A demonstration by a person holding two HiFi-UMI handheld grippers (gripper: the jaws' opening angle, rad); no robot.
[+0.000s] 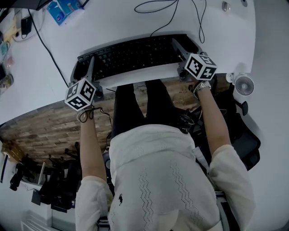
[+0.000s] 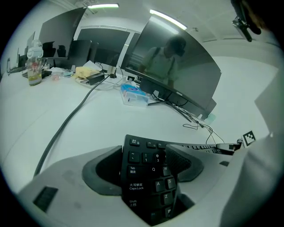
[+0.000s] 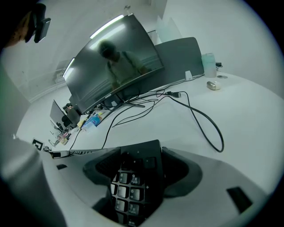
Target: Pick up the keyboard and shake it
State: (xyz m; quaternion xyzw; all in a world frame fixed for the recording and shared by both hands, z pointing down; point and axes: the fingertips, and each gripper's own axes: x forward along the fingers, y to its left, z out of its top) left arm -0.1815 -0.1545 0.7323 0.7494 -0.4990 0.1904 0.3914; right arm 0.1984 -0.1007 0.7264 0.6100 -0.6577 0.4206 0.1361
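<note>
A black keyboard [image 1: 135, 54] is held by its two ends over the front edge of the white desk [image 1: 113, 22]. A pale strip shows along its near side. My left gripper [image 1: 86, 67] is shut on the keyboard's left end; the Caps Lock and Tab keys [image 2: 137, 177] sit between its dark pads [image 2: 104, 170]. My right gripper [image 1: 185, 47] is shut on the right end, where the number-pad keys [image 3: 128, 186] fill the gap between its pads [image 3: 179, 170]. In the left gripper view the keyboard runs off toward the other gripper's marker cube [image 2: 249, 138].
A dark curved monitor [image 2: 177, 75] stands behind, with black cables [image 1: 171, 13] trailing over the desk. A blue packet [image 1: 63, 10] lies at the back left and a small white fan [image 1: 244, 85] is at the right edge. A person's legs and a chair are below.
</note>
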